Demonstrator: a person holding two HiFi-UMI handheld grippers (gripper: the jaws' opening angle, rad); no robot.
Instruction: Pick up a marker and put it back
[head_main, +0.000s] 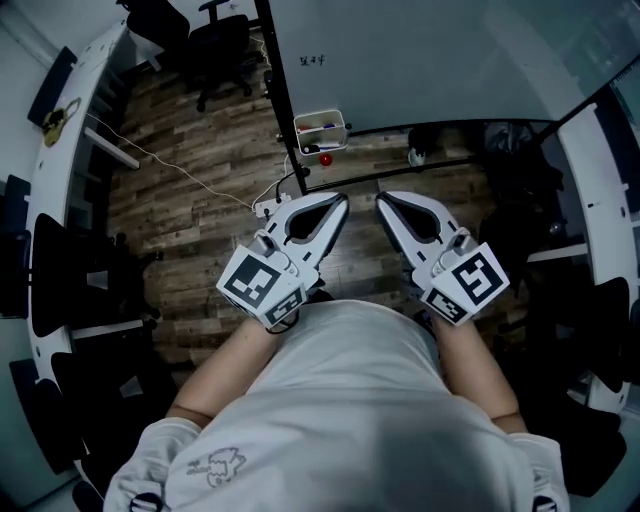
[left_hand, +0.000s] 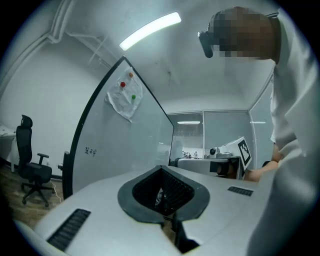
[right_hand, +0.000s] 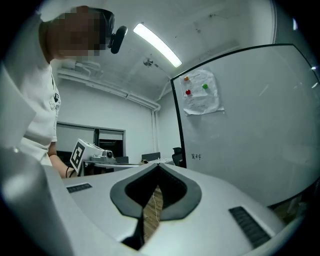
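A small white tray (head_main: 320, 131) hangs on the lower frame of the whiteboard (head_main: 420, 60), with markers (head_main: 318, 127) lying in it, too small to tell apart. Just below it sits a red round item (head_main: 325, 159). My left gripper (head_main: 341, 203) and right gripper (head_main: 384, 203) are held side by side in front of my body, a good way short of the tray, both pointing at the board. Each is shut, with nothing between its pads. The left gripper (left_hand: 161, 169) sees the whiteboard (left_hand: 120, 145) to its left. The right gripper (right_hand: 158, 166) has the whiteboard (right_hand: 250, 125) to its right.
The floor (head_main: 190, 200) is wood plank, and a white cable (head_main: 180, 170) runs across it. Black office chairs (head_main: 225, 45) stand beyond the board's left end. Curved white desks (head_main: 60, 180) line both sides. A sheet of paper with coloured magnets (right_hand: 200, 92) is pinned high on the board.
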